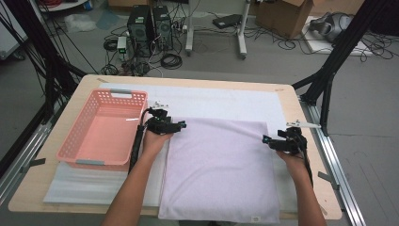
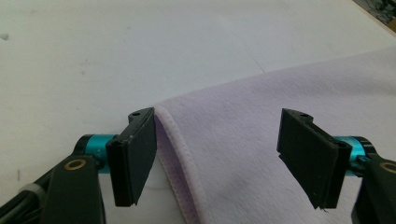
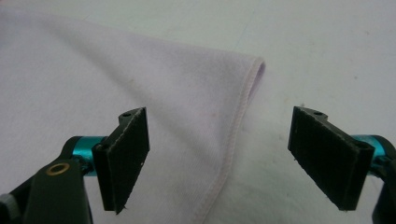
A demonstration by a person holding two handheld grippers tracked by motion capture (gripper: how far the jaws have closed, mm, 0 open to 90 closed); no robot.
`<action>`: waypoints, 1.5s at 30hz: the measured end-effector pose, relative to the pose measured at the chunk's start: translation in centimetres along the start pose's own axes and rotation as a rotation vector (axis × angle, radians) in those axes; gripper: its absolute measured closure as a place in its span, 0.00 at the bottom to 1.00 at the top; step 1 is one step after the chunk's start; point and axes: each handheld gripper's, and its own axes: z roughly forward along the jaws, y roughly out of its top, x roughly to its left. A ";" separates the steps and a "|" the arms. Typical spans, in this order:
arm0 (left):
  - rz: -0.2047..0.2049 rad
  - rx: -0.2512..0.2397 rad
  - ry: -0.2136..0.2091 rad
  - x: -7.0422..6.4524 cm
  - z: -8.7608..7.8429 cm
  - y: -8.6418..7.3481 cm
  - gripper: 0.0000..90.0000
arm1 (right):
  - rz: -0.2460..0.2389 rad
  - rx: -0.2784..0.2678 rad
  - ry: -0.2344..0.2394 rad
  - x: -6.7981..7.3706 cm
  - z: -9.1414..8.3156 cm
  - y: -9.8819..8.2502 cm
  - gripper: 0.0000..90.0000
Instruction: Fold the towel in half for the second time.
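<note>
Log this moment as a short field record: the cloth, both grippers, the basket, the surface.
cloth: lilac towel, spread flat, near edge at the table's front
left gripper: at the towel's far left corner, jaws open astride the hem, pads not pressing
right gripper: at the towel's far right corner, jaws open astride the side hem, not gripping
basket: pink basket, left of the towel, nothing inside that I can see
surface: white mat on a wooden table

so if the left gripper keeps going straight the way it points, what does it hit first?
Probably the lilac towel: the left gripper has its open jaws astride the towel's far left corner, hem just inside one pad.
</note>
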 end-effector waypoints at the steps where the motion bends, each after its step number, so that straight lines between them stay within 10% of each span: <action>1: -0.003 0.006 0.014 0.3 0.3 -0.2 0.34 | 0.009 0.004 0.008 -0.1 0.2 0.1 0.22; 7: -0.010 0.020 0.018 1.3 0.9 -0.3 0.42 | 0.026 0.035 -0.004 -0.9 2.4 1.1 0.22; 11: 0.082 0.050 0.054 0.9 1.4 0.1 0.48 | 0.045 0.060 -0.059 -1.1 3.9 1.2 0.27; 16: 0.154 0.056 0.084 0.5 1.6 0.1 0.64 | -0.027 0.073 -0.149 0.1 4.4 1.5 0.46; 20: 0.174 0.063 0.045 0.2 1.7 0.1 0.89 | -0.093 0.095 -0.114 1.3 4.5 1.7 0.79; 26: 0.087 0.057 -0.004 0.8 1.6 0.1 0.94 | 0.063 0.102 -0.048 0.8 4.4 1.7 0.94; 31: -0.051 -0.069 0.014 1.3 0.6 1.1 0.94 | -0.028 0.045 -0.158 1.5 3.9 2.2 0.96; 39: -0.074 -0.225 -0.006 1.0 -1.0 4.6 0.95 | -0.040 -0.126 -0.198 1.7 2.3 5.2 0.96; 45: -0.057 -0.217 -0.029 1.1 -1.9 5.1 0.95 | -0.074 -0.162 -0.189 2.1 1.5 6.7 0.96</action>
